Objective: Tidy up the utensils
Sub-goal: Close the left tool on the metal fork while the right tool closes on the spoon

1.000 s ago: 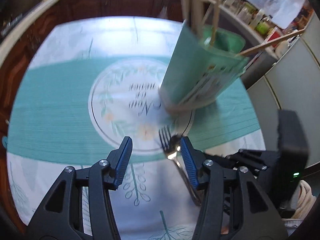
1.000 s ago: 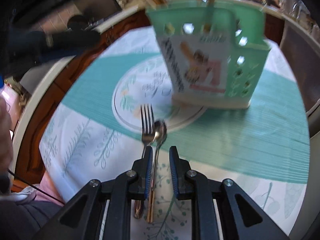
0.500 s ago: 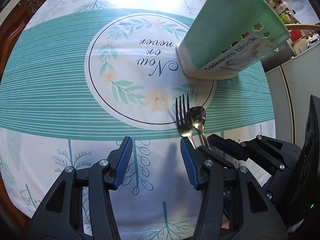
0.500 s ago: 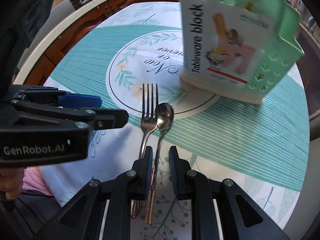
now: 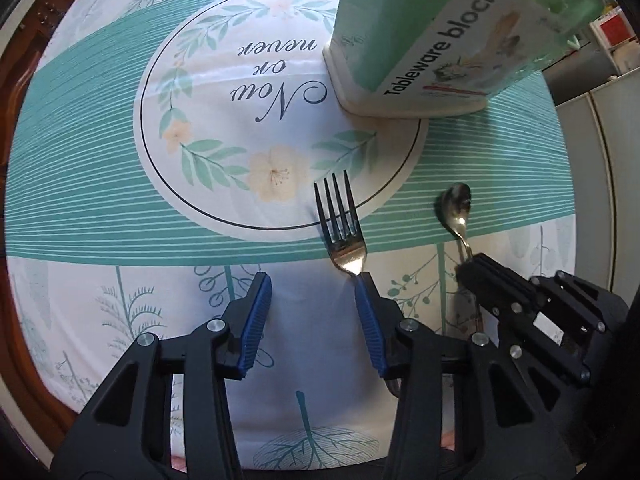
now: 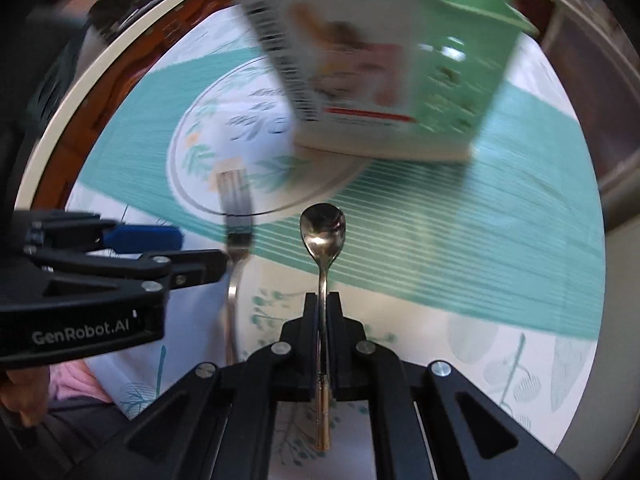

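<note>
Across the leaf-printed tablecloth (image 5: 100, 208), my right gripper (image 6: 322, 300) has clamped the spoon (image 6: 323, 228) at frame centre, so I lift it straight toward the green caddy (image 6: 460, 60) above, while my left gripper (image 5: 312, 300), jaws narrowing but empty, must centre on the fork (image 5: 340, 224).

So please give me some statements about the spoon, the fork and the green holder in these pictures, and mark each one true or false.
1. The right gripper is shut on the spoon. True.
2. The fork stands inside the green holder. False: it lies flat on the tablecloth, in front of the holder.
3. The left gripper holds the fork between its fingers. False: the fingers are apart, and the fork lies at the tip of one of them.
4. The holder's label reads "Tableware block". True.
5. The spoon and fork touch each other. False: they are apart.
</note>
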The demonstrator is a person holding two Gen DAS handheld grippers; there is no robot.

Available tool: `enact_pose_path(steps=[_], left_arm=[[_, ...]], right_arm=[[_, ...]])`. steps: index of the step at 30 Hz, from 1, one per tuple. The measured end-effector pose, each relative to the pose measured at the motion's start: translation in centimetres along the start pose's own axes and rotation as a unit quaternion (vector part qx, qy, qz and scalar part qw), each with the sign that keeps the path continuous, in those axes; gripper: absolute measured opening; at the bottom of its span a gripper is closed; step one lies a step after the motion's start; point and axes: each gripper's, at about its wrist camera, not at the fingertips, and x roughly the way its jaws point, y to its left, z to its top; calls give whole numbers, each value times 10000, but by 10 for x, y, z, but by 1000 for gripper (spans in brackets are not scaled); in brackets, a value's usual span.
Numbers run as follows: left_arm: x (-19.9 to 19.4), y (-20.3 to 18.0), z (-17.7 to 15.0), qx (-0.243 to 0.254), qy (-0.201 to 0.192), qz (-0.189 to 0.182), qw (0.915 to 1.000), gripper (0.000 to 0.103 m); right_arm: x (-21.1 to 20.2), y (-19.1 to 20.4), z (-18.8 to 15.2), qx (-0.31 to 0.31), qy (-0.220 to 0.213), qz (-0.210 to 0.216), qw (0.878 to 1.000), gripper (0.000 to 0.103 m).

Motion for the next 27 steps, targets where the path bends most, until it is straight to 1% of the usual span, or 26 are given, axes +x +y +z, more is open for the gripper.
enact_pose_path(steps=[3,6,8,10,13,17,18,19,21,23,26,27], left_arm=[[2,-13,5,51,198,264,9994,40],[6,-26,9,11,396,194,9990,40],[8,-34,10,-52,405,199,9990,40],[11,-39,10,-125,441,106,9989,40],[18,-47,8,-203,518,296,9980,40],[12,-68,7,-226,368,647,9970,41],[12,-76,5,-147,318,749,9966,37],[11,-83,5,-86,296,727,9969,32],[10,-97,6,199,412,557,9974,8],[8,-102,6,274,462,494,9973,5],[3,-105,7,375,392,314,9980,2],[0,-106,6,379,332,169,9986,2]], right_arm=[[-4,-12,-5,186,-12,74,9998,4],[-8,-19,-10,222,-53,86,9997,4],[-6,-18,-14,275,-82,131,9995,4],[-6,-19,-15,335,-114,171,9992,4],[-11,-24,-18,363,-186,200,9990,4],[-14,-27,-18,418,-212,196,9987,4],[-15,-27,-19,428,-215,182,9987,4],[-14,-23,-17,429,-232,164,9987,4],[-14,-22,-16,443,-280,132,9985,4],[-14,-23,-16,484,-284,76,9984,4],[-17,-30,-18,586,-288,165,9977,4],[-18,-33,-19,624,-310,191,9974,4]])
